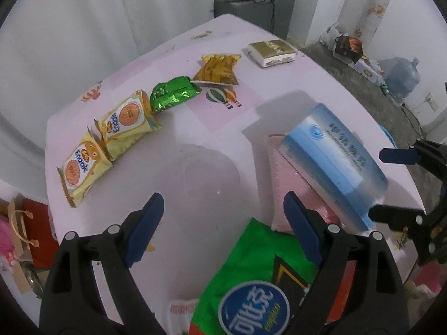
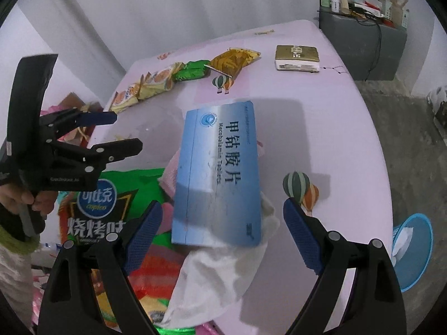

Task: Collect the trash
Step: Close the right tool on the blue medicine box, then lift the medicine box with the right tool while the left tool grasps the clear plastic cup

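Observation:
A blue medicine box [image 2: 220,176] lies on the pink table [image 2: 329,139], resting on a white tissue [image 2: 220,273] and a pink wrapper [image 1: 296,178]. It also shows in the left wrist view [image 1: 332,164]. A green chip bag [image 1: 257,282] lies at the near edge, also in the right wrist view [image 2: 111,209]. My left gripper [image 1: 223,223] is open and empty above the table and the bag. My right gripper [image 2: 223,223] is open and empty, its fingers either side of the box's near end. Two yellow snack packs [image 1: 103,145], a green wrapper [image 1: 173,95] and a gold wrapper [image 1: 218,69] lie in a row at the far left.
A gold box [image 2: 297,57] sits at the table's far side. A blue bin [image 2: 413,251] with white paper stands on the floor to the right. A grey cabinet [image 2: 368,36] with clutter stands beyond the table. A water jug [image 1: 402,78] is on the floor.

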Available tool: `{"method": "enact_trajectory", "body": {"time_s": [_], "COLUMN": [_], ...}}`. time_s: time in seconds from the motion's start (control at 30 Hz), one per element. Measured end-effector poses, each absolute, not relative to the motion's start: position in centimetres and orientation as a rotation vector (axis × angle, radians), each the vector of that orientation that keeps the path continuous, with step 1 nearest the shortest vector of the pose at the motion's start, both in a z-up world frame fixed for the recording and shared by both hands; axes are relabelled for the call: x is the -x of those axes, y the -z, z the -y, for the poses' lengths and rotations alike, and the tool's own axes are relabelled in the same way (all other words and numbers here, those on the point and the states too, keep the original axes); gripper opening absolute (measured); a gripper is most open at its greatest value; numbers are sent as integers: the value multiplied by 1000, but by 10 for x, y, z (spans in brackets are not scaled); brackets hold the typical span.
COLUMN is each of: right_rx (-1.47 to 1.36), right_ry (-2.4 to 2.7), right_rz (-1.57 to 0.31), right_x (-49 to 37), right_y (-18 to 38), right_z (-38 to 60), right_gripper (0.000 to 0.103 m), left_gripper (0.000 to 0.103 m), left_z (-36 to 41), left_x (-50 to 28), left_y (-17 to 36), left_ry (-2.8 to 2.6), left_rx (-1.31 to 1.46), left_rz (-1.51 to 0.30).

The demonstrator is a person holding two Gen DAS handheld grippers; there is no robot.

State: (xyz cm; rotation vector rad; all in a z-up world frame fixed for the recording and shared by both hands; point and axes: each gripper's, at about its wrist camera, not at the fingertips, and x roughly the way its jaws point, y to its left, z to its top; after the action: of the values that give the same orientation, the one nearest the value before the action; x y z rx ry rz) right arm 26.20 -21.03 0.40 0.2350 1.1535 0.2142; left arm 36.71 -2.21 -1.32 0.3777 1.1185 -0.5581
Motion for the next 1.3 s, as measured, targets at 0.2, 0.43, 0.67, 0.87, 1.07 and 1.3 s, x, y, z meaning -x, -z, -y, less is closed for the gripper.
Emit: {"method": "enact_trajectory", "body": {"time_s": [0.2,0.43,0.67,0.87,1.07,1.3], "right_rx": [-202,-174,-181,-162,-169,-183], "right_ry": [-207,-186,-175,-168,-163,-167], "right_rz": [-1171,-1175,-1184,-1176,-1161,-1130], "right_x": [-276,-283,-284,-283,-279,-273], "right_y": [3,8,13,12,9,5], "right_z": [201,197,195,191,192,195], "right_gripper": [86,86,76,72,71,71], "left_gripper": [83,64,58,59,59,58], "left_z": [28,29,28,31,33,31], "left_x": [-387,-395,-398,-400,-399,-395], "left_y": [29,36,36,38,38,30], "left_ry": [544,519,507,494,493,508], "left_rx": [-357,-328,-299,-301,-302,-295], "left_rz": [-1165,-1197,-1200,-1225,-1220,-1185]}}
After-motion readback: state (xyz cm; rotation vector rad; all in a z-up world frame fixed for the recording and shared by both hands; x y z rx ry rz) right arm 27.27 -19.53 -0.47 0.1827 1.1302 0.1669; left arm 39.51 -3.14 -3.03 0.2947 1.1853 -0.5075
